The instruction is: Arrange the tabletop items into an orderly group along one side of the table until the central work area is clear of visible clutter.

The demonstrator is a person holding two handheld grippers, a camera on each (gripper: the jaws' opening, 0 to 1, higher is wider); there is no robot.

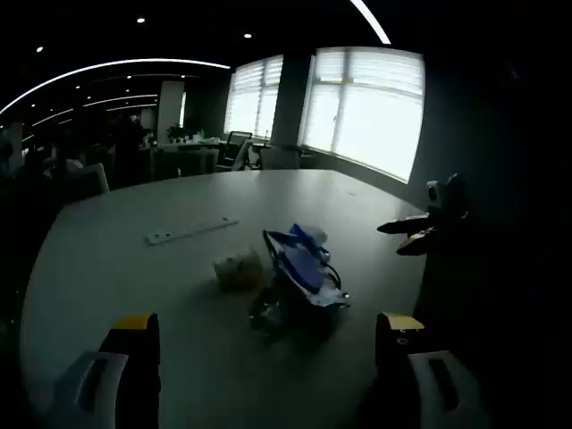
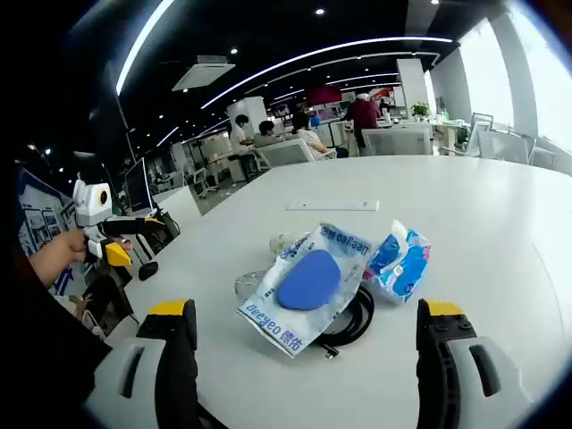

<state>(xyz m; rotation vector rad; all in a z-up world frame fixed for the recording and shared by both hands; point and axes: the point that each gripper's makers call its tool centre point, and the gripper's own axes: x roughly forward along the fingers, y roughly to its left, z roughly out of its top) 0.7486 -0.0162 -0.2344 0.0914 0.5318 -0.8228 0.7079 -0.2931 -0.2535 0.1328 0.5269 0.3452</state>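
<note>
A small heap lies in the middle of the white table (image 2: 500,223). In it are a white and blue packet (image 2: 313,281) with a blue oval on it, a blue tissue pack (image 2: 399,261), a coiled black cable (image 2: 353,317) and a clear plastic item (image 2: 255,281). In the left gripper view the same packet (image 1: 304,261) lies beside a pale roll (image 1: 237,268). My right gripper (image 2: 308,353) is open, short of the heap. My left gripper (image 1: 268,344) is open too, its jaws wide apart before the heap. It shows at the table's edge (image 2: 107,234), held by a hand (image 2: 54,255).
A long flat white strip (image 2: 332,206) lies farther out on the table (image 1: 116,268), apart from the heap. Office chairs (image 2: 290,152) and several people stand beyond the far edge. Bright windows (image 1: 366,107) line one wall. The right gripper (image 1: 420,228) hovers by the table's edge.
</note>
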